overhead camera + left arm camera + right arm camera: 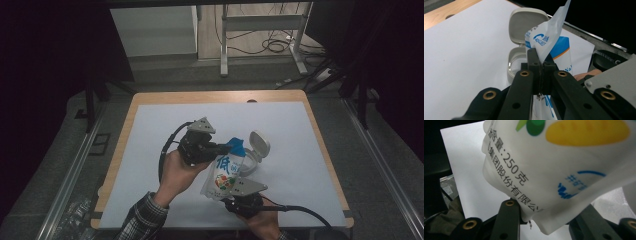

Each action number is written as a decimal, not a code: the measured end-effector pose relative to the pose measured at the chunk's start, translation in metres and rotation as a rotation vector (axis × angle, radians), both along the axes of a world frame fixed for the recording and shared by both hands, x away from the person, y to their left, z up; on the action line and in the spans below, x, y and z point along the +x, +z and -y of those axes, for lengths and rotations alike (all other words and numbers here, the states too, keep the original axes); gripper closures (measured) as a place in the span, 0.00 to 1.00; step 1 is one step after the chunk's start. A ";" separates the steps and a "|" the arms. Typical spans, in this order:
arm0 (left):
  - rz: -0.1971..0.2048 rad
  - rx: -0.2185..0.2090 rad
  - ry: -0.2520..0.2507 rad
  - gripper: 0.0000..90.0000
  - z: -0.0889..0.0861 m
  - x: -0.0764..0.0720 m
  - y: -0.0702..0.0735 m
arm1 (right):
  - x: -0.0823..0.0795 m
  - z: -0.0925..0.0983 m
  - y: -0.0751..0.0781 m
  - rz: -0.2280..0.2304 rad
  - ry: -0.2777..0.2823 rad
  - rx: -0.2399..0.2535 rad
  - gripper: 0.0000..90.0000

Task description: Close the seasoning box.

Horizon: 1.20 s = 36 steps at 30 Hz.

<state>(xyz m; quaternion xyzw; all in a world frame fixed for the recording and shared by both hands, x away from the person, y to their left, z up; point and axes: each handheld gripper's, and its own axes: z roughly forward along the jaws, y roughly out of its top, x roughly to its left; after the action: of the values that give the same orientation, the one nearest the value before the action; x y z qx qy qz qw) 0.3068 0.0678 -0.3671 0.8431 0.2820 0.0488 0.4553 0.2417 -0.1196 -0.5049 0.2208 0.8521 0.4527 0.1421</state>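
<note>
Here left claw (223,148) pinches pouch (226,172) top, right claw (231,192) beneath.

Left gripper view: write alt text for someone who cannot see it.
The left gripper pinches the top edge of a white and blue pouch, jaws shut on it. Behind stands an open flip-lid container on a white sheet.

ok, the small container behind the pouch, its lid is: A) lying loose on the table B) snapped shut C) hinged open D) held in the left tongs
C: the container sits on the white sheet with its flip lid standing up from the hinge, while the left tongs pinch the pouch instead.
</note>
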 end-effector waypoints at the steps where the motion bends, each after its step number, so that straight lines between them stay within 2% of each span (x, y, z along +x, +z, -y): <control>1: -0.002 0.003 0.000 1.00 0.002 0.000 0.000 | 0.000 0.001 0.000 -0.008 0.000 0.000 0.79; 4: -0.006 0.009 0.000 1.00 0.006 0.003 -0.001 | 0.000 0.003 0.000 -0.017 0.001 -0.001 0.79; 16: 0.000 0.079 0.008 0.99 0.022 0.010 -0.003 | 0.003 0.009 -0.001 -0.085 0.023 0.038 0.81; 22: 0.002 0.102 0.007 1.00 0.026 0.012 -0.005 | 0.003 0.009 -0.002 -0.133 0.038 0.061 0.81; 28: 0.003 0.126 -0.010 1.00 0.029 0.018 -0.009 | 0.004 0.009 -0.002 -0.156 0.050 0.070 0.82; 31: -0.014 0.137 -0.021 1.00 0.029 0.021 -0.010 | 0.004 0.009 -0.003 -0.164 0.051 0.067 0.82; 36: -0.057 0.185 -0.052 1.00 0.031 0.030 -0.007 | 0.004 0.007 -0.004 -0.185 0.054 0.082 0.82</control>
<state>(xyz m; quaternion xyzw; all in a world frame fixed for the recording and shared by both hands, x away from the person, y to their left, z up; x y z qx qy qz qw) 0.3365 0.0371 -0.3743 0.8896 0.2671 0.0390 0.3684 0.2462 -0.1271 -0.5089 0.2442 0.8479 0.4687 0.0411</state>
